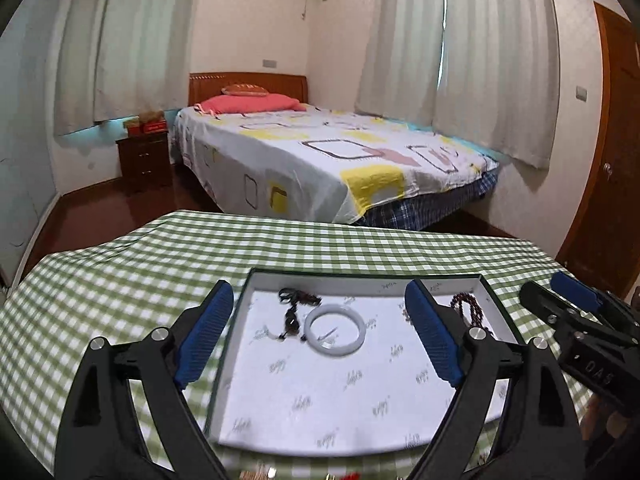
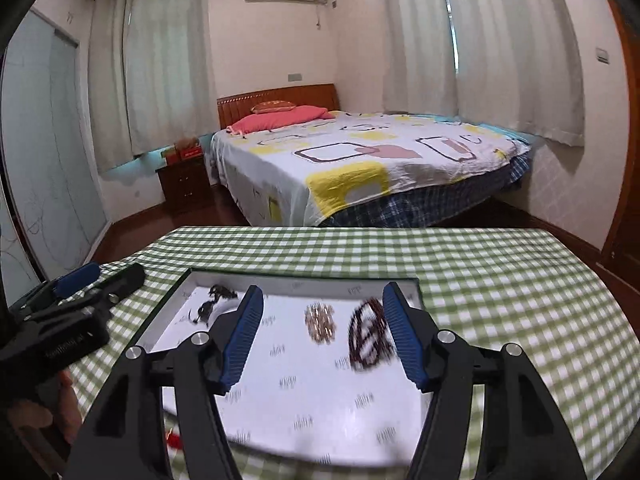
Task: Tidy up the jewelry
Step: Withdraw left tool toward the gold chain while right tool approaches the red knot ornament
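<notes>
So the biggest thing behind it all is a bed with a patterned white and yellow sheet and a pink pillow up at the wooden headboard. Pale curtains hang on both sides of the room, and a dark nightstand sits beside the bed.

Closer in, a table with a green checked cloth fills the lower half of both views. On it lies a shallow open box with a white printed lining, dark rim all round.

Both tongs hang over that box. The left gripper has its blue pads spread wide with nothing between them, just the lining underneath. The right gripper is released too, jaws apart and gripping nothing.

Jewelry is all lying loose inside the box. A white bangle lies flat near the middle. Just left of it, touching or nearly so, is a dark pendant on a cord. Over by the right wall of the box is a coil of dark red beads, and just beside that a small pinkish-gold bracelet, I think, though it's pretty blurred in the right view. Some red bits peek out at the near edge of the table, can't tell what they are.
</notes>
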A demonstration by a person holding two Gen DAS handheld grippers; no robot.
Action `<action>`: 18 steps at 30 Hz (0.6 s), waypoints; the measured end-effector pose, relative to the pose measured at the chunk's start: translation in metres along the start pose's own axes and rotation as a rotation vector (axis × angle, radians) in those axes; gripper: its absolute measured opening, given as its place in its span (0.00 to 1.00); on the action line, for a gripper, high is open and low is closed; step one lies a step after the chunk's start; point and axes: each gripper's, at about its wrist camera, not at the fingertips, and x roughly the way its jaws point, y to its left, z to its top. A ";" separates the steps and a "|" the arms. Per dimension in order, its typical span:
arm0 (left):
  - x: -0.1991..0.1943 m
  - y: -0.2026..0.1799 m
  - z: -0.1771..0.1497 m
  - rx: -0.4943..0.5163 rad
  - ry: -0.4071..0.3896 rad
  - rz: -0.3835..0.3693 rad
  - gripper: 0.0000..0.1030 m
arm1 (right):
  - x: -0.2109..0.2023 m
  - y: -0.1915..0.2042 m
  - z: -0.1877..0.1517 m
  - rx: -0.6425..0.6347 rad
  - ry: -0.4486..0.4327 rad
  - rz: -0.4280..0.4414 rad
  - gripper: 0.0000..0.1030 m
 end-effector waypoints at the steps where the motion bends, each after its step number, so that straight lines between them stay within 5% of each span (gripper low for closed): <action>1: -0.010 0.002 -0.005 -0.004 -0.008 0.004 0.83 | -0.008 -0.002 -0.005 0.002 -0.006 -0.007 0.59; 12: -0.073 0.013 -0.068 0.029 -0.011 0.086 0.83 | -0.060 -0.014 -0.091 -0.009 0.049 -0.076 0.59; 18: -0.080 0.022 -0.094 0.008 0.041 0.111 0.83 | -0.063 -0.020 -0.102 -0.014 0.077 -0.100 0.56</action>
